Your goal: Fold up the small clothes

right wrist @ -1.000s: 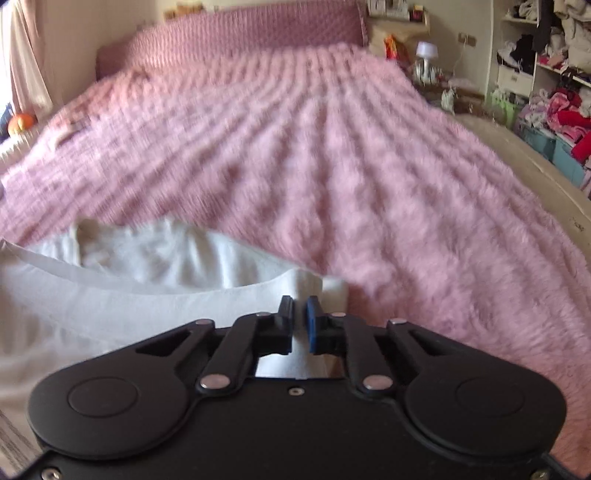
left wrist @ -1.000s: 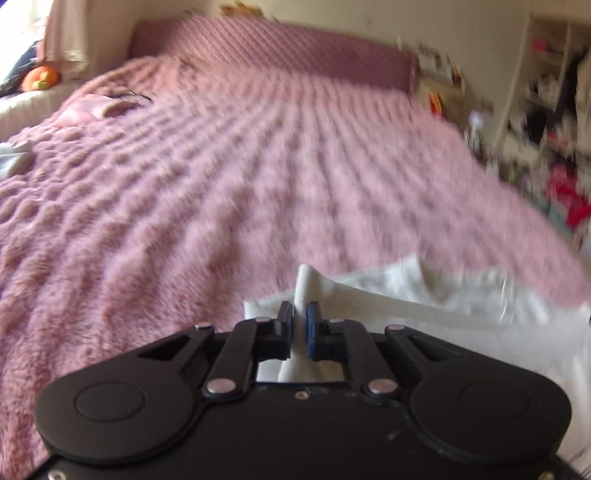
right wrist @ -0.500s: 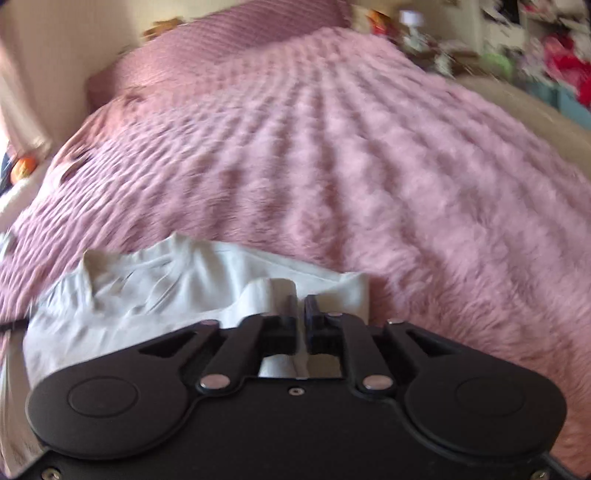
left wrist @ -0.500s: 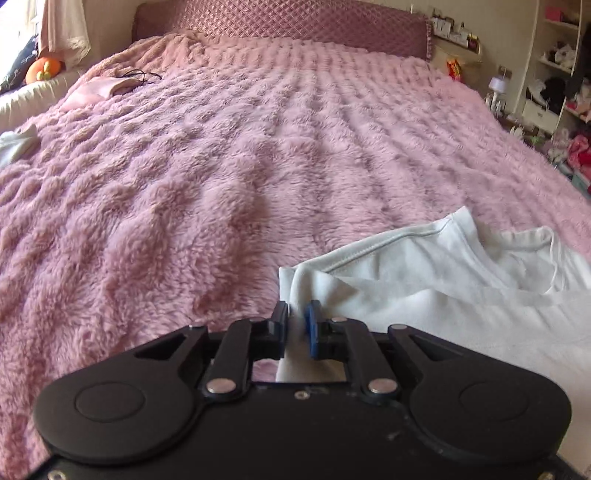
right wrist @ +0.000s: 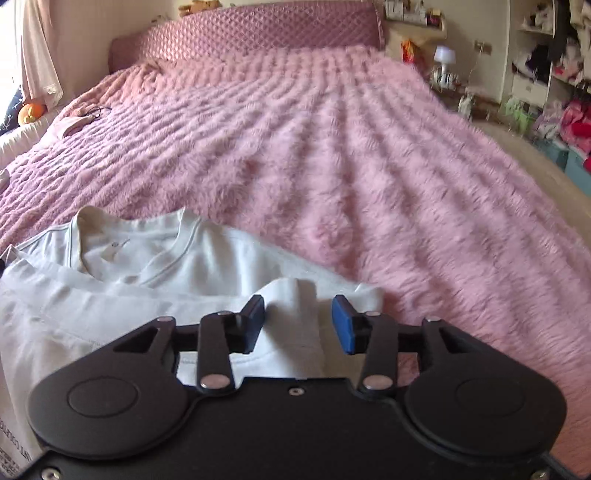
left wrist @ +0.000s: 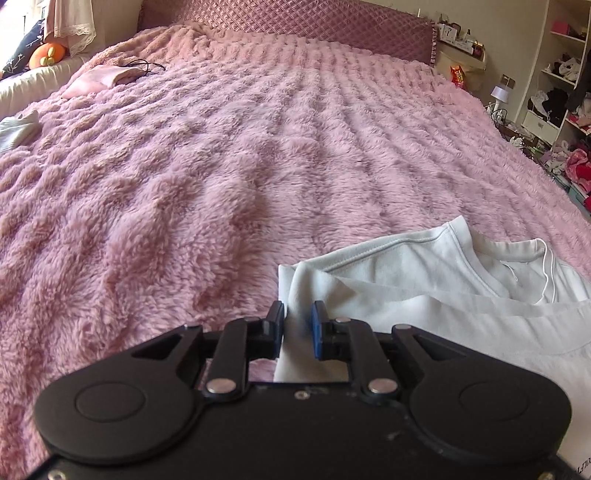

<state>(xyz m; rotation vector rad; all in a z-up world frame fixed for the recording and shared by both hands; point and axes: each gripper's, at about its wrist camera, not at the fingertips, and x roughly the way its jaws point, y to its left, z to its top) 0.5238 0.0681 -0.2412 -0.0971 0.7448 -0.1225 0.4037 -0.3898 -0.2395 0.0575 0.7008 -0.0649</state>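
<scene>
Pink fleece covers the bed (left wrist: 258,155) almost edge to edge in both views, ribbed in soft ridges that run toward a quilted mauve headboard (left wrist: 295,22). Open shelves (left wrist: 561,74) crowded with clothes stand off the bed's right side; their contents are too small and jumbled to tell apart. Beside the far left of the bed an orange soft toy (left wrist: 46,53) sits partly hidden behind a white edge, and a pale pink pouch (left wrist: 99,79) with a dark cord lies on the fleece near it.

On the near end of the bed lies the white shirt (left wrist: 424,280), folded over itself with its neckline showing; its lower part is cut off by the picture edges and by the black claw bodies. Printed lettering shows at the picture corners on something white, too cropped to read.

The left claw (left wrist: 298,321) stands over the shirt's left corner, its jaws narrowly parted with a raised pinch of white cloth between them; the left pad touches the fabric, while contact at the blue pad cannot be made out clearly. The right claw (right wrist: 299,319) is at the shirt's right corner, and its jaws have just been opening: they stand apart with a hump of cloth between them, clear of the blue pad (right wrist: 341,325).
</scene>
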